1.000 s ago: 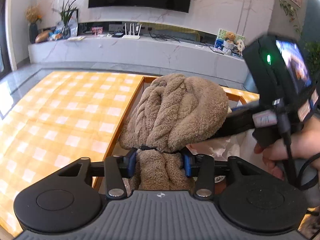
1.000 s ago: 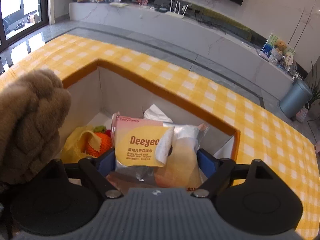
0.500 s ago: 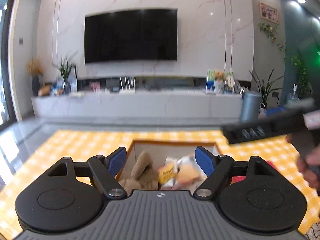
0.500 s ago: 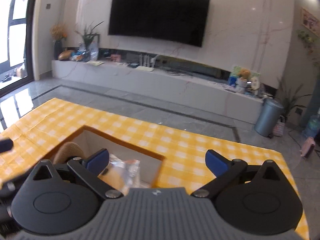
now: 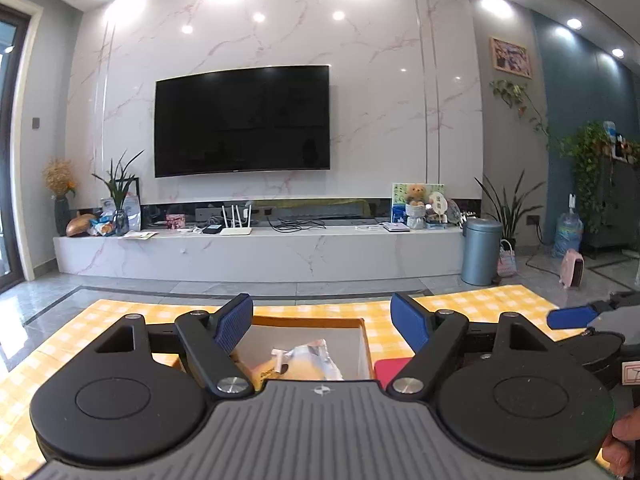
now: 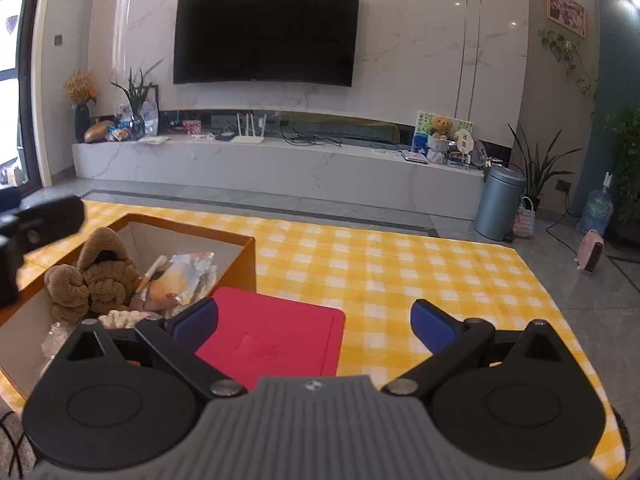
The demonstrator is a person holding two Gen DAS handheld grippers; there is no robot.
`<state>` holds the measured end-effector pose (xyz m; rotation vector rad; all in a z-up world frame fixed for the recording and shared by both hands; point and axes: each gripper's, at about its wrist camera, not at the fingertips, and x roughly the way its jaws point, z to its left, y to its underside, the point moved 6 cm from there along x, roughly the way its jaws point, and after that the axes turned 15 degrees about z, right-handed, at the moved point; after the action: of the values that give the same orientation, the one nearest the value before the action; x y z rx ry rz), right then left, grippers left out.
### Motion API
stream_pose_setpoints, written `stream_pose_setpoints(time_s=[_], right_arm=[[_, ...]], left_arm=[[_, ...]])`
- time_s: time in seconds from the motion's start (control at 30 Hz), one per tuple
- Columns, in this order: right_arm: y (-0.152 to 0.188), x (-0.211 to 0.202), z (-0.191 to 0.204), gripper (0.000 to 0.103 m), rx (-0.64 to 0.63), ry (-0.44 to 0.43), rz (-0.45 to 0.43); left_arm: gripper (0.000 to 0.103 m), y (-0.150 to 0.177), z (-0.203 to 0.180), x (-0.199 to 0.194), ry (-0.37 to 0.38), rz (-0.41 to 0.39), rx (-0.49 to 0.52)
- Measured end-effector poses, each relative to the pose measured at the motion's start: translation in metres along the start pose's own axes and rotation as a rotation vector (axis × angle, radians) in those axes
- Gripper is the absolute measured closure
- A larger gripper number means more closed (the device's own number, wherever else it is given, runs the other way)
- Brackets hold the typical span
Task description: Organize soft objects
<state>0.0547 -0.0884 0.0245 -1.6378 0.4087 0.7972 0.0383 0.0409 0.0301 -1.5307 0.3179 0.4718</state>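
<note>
Left gripper [image 5: 322, 320]: my jaws spread, empty, above the box [image 6: 248, 250].
Right gripper [image 6: 314, 322]: my jaws spread, empty.
Brown plush [image 6: 102, 276]: in box, left of my right jaws.

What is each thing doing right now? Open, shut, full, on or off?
left gripper: open, holding nothing.
right gripper: open, holding nothing.
box: open on top, with things inside.
brown fluffy slippers: lying in the box.
red lid: flat on the table beside the box.
TV: screen dark.
</note>
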Motion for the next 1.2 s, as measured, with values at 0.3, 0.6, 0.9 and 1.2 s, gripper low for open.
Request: stream_pose_setpoints(time_s=[0.3,0.6,0.9,1.2], right_arm=[[0.009,-0.001,0.002,0.003,-0.012,-0.035,-0.060],[0.015,0.004,0.003,0.003,-0.056,-0.002,-0.069],[0.018,0.009,-0.001,0.003,-0.066,0.020,-0.055],[0.019,0.007,0.001,0.003,-0.068,0.031,-0.057]], left_arm=[[0.008,0.014,-0.015,0.013,0.000,0.009,0.036],[0.008,0.024,-0.018,0.025,-0.014,0.041,0.039],[0.008,0.025,-0.021,0.025,-0.027,0.043,0.045],[0.008,0.024,-0.018,0.024,-0.028,0.047,0.033]])
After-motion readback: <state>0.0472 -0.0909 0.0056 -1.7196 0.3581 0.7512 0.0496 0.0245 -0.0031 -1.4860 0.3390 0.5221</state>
